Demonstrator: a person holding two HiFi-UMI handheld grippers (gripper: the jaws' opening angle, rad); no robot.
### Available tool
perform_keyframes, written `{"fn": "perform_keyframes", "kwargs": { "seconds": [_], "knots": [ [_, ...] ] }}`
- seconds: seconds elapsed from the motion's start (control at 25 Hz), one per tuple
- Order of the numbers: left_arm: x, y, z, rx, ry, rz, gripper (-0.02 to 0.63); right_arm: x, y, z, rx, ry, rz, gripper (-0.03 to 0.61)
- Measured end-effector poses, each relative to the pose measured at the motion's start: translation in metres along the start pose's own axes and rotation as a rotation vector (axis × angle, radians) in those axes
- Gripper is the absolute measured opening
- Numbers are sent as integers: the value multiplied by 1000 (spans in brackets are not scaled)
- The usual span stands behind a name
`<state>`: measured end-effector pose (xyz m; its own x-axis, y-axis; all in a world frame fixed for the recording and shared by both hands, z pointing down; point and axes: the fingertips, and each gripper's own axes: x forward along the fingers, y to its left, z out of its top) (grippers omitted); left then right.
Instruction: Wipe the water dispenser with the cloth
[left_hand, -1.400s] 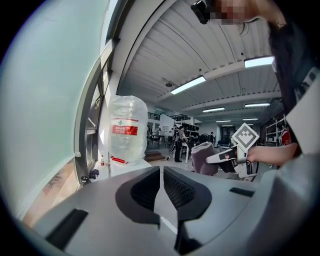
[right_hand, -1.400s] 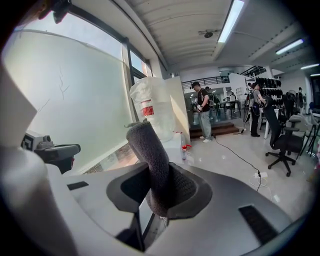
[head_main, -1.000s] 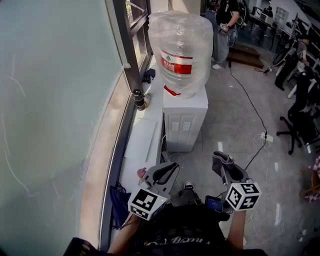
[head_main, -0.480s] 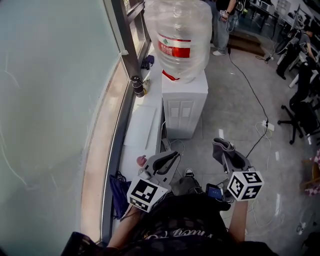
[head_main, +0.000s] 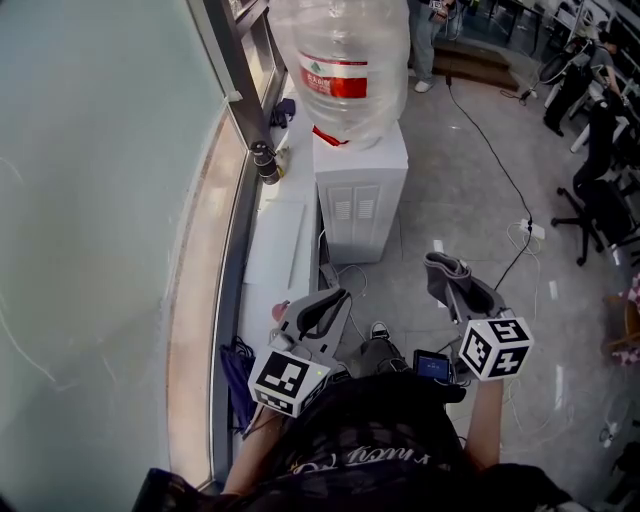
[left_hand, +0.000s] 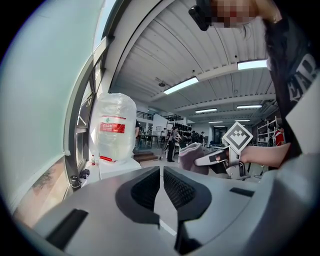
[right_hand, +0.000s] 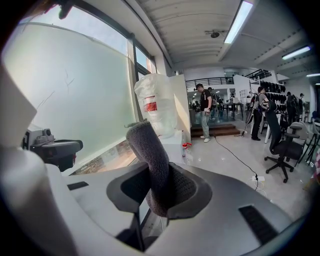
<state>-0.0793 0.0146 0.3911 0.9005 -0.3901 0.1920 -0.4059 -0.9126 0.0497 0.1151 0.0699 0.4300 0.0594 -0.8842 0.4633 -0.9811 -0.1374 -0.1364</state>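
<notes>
Jaws of left gripper (left_hand: 161, 175) together; of right gripper (right_hand: 160, 190) tight on one cloth (right_hand: 147, 145); one water dispenser (head_main: 358, 190) ahead.

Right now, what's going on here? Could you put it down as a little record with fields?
Setting: indoor hall, frosted window on the person's left
Water dispenser: white cabinet on the floor ahead, upright
Bottle: large clear jug, red label, on top of the dispenser
Cloth: grey, clamped in the right gripper, sticking up past the jaws
Right gripper: shut on the cloth
Left gripper: jaws together, nothing between them
Wiping: not yet begun; both grippers are short of the dispenser
</notes>
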Motion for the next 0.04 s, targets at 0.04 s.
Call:
{"fn": "perform_keyframes", "kwargs": {
  "seconds": [0.04],
  "knots": [
    [-1,-1,-1,0,1,-1,28,-1,0,-1,0,-1,-1,104]
  ]
}}
